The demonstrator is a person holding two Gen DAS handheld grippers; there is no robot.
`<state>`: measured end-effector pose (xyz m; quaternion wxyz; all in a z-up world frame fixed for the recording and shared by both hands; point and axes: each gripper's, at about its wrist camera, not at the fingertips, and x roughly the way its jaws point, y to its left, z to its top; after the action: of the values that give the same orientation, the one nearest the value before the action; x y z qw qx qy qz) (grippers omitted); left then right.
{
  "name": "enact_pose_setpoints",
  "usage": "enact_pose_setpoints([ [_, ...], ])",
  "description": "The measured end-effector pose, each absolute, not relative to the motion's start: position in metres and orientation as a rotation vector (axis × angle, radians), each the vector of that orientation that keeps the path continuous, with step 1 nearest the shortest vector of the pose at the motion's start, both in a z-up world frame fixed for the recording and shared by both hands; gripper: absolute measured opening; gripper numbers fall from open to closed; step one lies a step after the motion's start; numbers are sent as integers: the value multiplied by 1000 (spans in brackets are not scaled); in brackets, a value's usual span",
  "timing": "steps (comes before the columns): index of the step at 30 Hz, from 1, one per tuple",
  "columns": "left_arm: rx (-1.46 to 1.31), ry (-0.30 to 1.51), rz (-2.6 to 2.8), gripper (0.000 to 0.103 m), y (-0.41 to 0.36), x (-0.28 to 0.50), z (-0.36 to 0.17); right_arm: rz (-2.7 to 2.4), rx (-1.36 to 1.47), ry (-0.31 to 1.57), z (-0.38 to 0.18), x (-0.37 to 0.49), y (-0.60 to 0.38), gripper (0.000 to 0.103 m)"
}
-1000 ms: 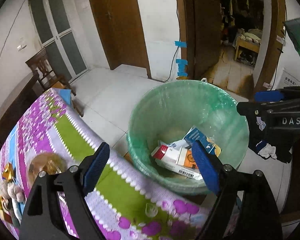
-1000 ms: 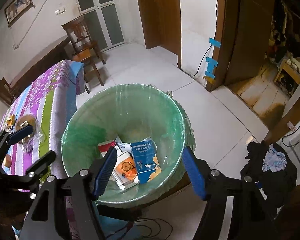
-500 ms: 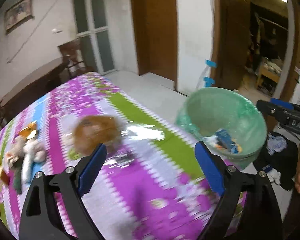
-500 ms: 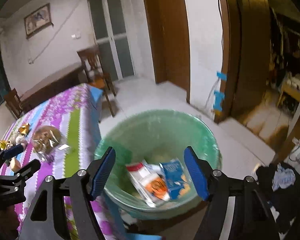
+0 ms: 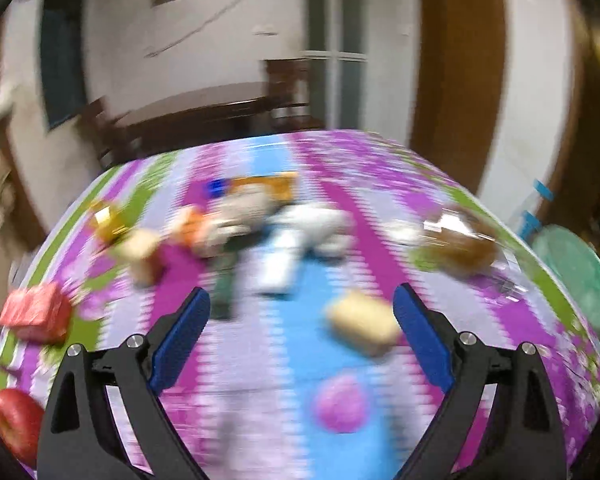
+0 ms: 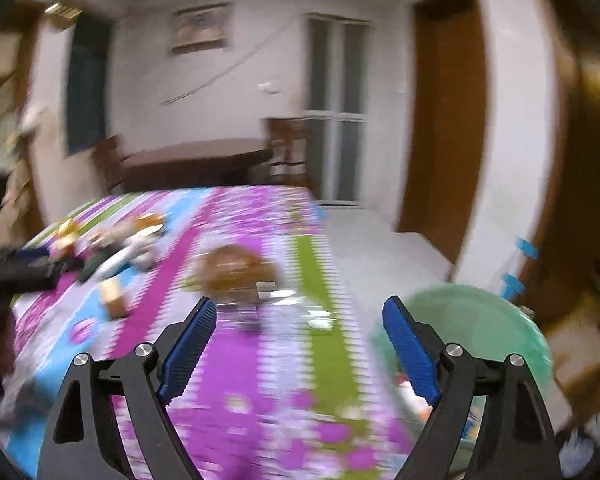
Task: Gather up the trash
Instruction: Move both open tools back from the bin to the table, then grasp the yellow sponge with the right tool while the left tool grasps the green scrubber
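Note:
Both views are motion-blurred. My left gripper hangs over the purple flowered tablecloth, its jaws opening with nothing between them. A tan lump lies just inside its right finger. Beyond it lies a heap of wrappers, with a brown item in clear plastic to the right. My right gripper is also opening and empty, above the table's near corner, with the brown wrapped item ahead. The green lined bin stands beside its right finger, off the table edge.
A red packet and a red apple lie at the table's left edge, and a gold wrapper sits farther back. The bin shows at the far right. A dark wooden table, chairs and doors stand behind.
Both grippers swung left from above the bin to over the table. Both sets of jaws stand wider. The boxes stay in the bin.

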<state>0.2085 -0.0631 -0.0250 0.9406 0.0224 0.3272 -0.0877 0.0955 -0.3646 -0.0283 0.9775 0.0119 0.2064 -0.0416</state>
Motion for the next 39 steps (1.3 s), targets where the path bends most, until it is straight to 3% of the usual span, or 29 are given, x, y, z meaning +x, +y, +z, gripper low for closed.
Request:
enact_pose_setpoints([
  [8,-104,714,35,90,36,234,-23,217,-46,588,-35,162,-274,88],
  [19,-118,761,99,90,60,241,-33,400,-113,763,-63,241,-207,87],
  [27,-30,790,2,90,32,255,-40,419,-103,826,-76,261,-196,66],
  [30,-53,818,-51,90,25,261,-44,429,-90,835,-77,264,-197,45],
  [31,-41,832,-80,90,18,264,-46,431,-86,833,-77,264,-198,34],
  [34,17,856,-121,89,-2,272,-53,436,-54,823,-75,263,-203,32],
  [39,101,894,-134,64,-26,298,-65,411,99,809,-73,251,-233,32],
])
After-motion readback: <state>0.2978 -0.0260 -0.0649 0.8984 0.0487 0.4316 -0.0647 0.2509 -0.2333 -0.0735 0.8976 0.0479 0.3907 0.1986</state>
